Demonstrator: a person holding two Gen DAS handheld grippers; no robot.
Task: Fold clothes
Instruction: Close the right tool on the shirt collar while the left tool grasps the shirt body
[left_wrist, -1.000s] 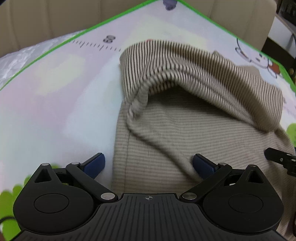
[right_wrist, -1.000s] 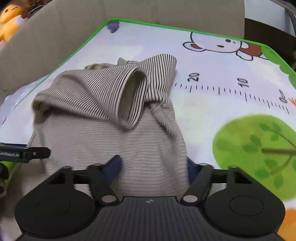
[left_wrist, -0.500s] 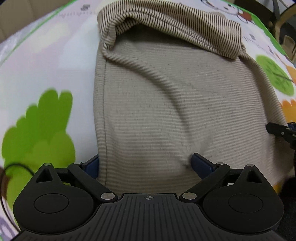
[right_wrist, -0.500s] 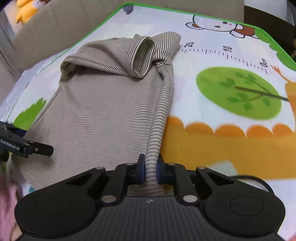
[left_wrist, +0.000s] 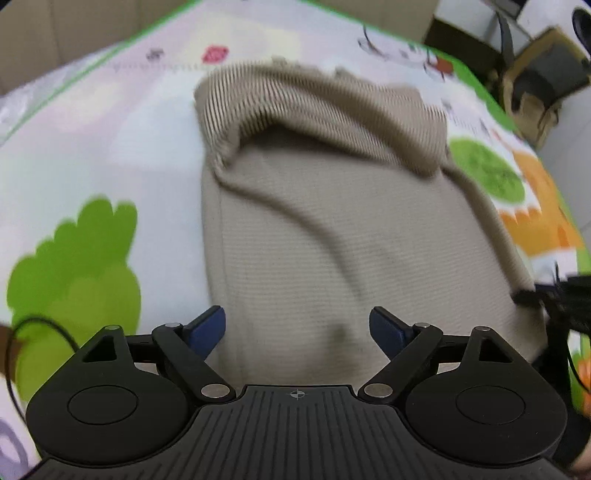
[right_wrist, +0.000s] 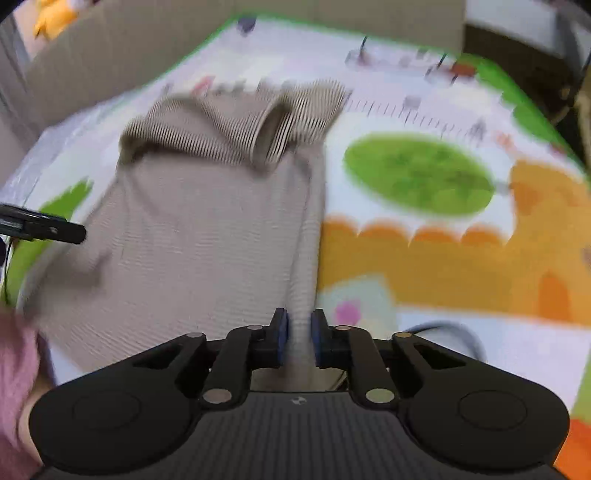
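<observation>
A beige striped garment (left_wrist: 332, 236) lies on a colourful play mat (left_wrist: 92, 166), its far part bunched in a striped roll (left_wrist: 317, 99). My left gripper (left_wrist: 297, 328) is open, its blue pads either side of the garment's near left hem, not pinching it. My right gripper (right_wrist: 299, 328) is shut on the garment's (right_wrist: 207, 236) near right edge, which runs as a taut fold away from the jaws. The right gripper's tip shows at the right of the left wrist view (left_wrist: 554, 295); the left gripper's tip shows at the left of the right wrist view (right_wrist: 44, 227).
The mat (right_wrist: 443, 258) has a green border and lies against a beige sofa back (right_wrist: 110, 48). A cardboard box and dark furniture (left_wrist: 543, 77) stand beyond the mat's far right corner. A pink sleeve (right_wrist: 14, 387) is at the lower left of the right wrist view.
A second ago both grippers were open close to the bunched part. The right one shut on the garment's edge and both drew back toward me; the cloth now lies stretched out.
</observation>
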